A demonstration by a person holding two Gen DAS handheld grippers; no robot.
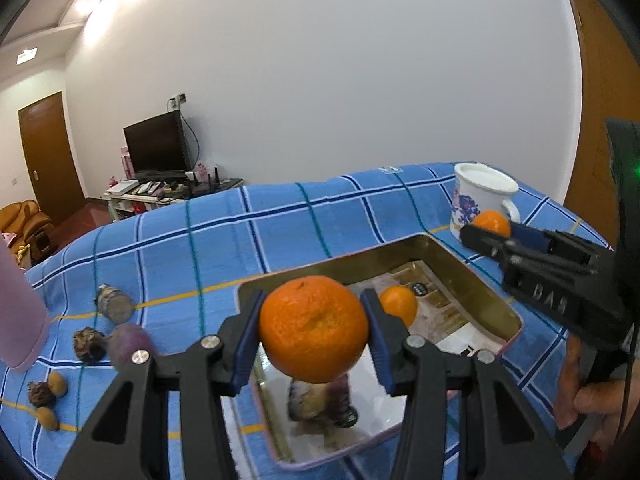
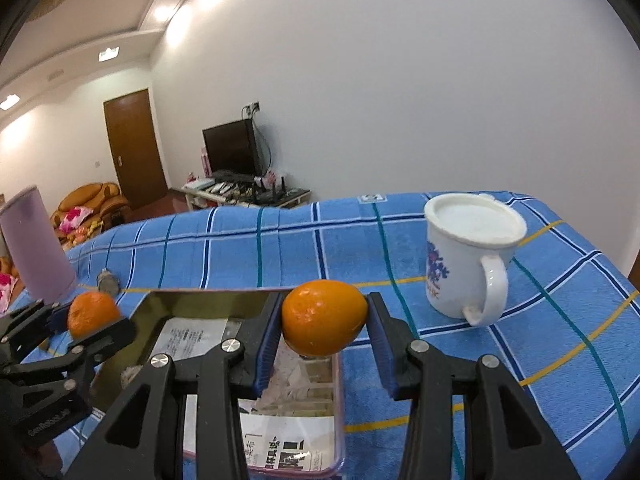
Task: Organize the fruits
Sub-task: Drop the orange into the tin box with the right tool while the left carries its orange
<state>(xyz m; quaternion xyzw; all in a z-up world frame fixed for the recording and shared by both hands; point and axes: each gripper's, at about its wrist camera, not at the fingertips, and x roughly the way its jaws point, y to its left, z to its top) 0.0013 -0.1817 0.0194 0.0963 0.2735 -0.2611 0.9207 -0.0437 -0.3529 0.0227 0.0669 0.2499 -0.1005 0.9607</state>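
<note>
Left claw [image 1: 313, 330]: my blue pads press both flanks of a mandarin [image 1: 313, 328], which hangs above the near half of the tin tray [image 1: 472, 280]; the claw holds it firmly, narrow-set.
Left mandarin's pose: its dimpled end faces my camera and tips slightly up; it is squat, so the broad axis runs pad to pad.
Right claw [image 2: 324, 322]: pads clamp a second mandarin [image 2: 325, 317] over the tray's far right corner [image 2: 338, 364], narrow as well.
Right mandarin's pose: wider than tall, long axis across the pads; I cannot find its stem end.
Tray: shiny gold inside, pink rim, lying on the blue checked cloth [image 1: 280, 232] of the counter; its mirrored floor muddles what is content and what is reflection.
Hard to read: a small orange shape [image 1: 398, 305] past my left pad may be fruit or a reflection; a dark purplish blur [image 1: 320, 400] under the left mandarin is unclear too.
Loose items: dark shrivelled and small tan fruits [image 1: 56, 384] lie left of the tray, blurred.
Mug [image 2: 468, 256]: white, flowered, upright, handle toward my right camera, right of the tray.
Cut off: a lilac cylinder [image 2: 36, 248] at the left edge; a hand [image 1: 592, 396] on the right grip, partly out of frame.
</note>
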